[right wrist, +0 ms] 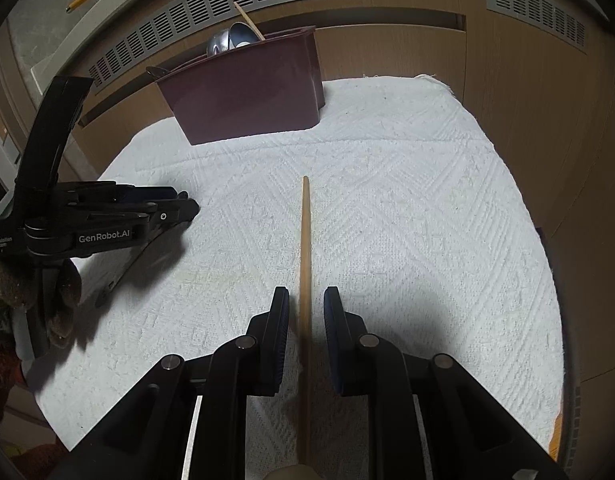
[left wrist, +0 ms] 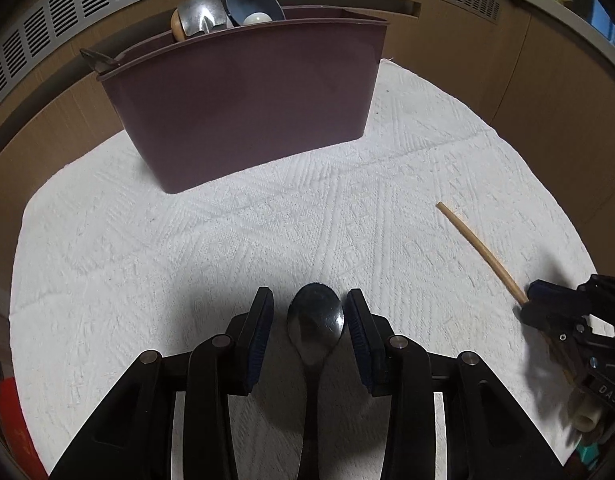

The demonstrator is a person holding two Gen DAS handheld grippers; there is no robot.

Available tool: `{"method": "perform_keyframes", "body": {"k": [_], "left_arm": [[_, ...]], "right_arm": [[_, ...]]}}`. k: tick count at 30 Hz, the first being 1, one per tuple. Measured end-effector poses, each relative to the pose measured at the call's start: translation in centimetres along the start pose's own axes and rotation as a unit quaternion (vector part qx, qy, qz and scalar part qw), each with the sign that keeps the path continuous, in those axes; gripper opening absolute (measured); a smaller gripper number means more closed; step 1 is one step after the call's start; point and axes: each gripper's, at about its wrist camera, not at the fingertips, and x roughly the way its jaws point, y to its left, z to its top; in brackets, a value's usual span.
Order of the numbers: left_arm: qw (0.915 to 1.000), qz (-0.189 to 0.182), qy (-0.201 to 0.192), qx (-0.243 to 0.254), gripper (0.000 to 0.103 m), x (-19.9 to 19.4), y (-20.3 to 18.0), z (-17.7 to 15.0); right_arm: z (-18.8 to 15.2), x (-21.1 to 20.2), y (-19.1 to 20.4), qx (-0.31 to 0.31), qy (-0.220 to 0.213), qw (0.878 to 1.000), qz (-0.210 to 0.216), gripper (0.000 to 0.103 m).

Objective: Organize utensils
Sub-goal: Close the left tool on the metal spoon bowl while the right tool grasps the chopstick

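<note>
Between the left tongs point(left wrist: 307, 308), a metal spoon point(left wrist: 316, 320) is lying on the white cloth point(left wrist: 267, 216), its bowl pointing ahead and its handle running straight back under the camera. These tongs are standing apart, gaps showing on both sides of the bowl, so the pads are not pressing it. Ahead of them, a maroon bin point(left wrist: 243, 108) is sitting upright on the cloth, with a ladle point(left wrist: 199, 14), a blue spoon point(left wrist: 253, 2) and a wooden handle sticking out of its top. Nothing is lying between the spoon and the bin.

Between the right tongs point(right wrist: 306, 300), a wooden stick point(right wrist: 306, 240) is stretching straight ahead, its long axis along the fingers, its far end pointing towards the bin. The pads are flanking it with slim gaps, so these tongs are parted too. Off to their left, the left tool is hovering low over the cloth.
</note>
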Motion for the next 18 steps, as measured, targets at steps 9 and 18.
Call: {"method": "perform_keyframes", "body": {"k": [9, 18], "left_arm": [[0.9998, -0.003, -0.02, -0.004, 0.039, -0.8, 0.1, -1.5], [0.9995, -0.009, -0.009, -0.028, 0.029, -1.4, 0.8, -1.5]], "right_arm": [[4.0, 3.2, 0.7, -0.056, 0.03, 0.997, -0.035, 0.019], [6.3, 3.4, 2.6, -0.089, 0.016, 0.996, -0.019, 0.006]]}}
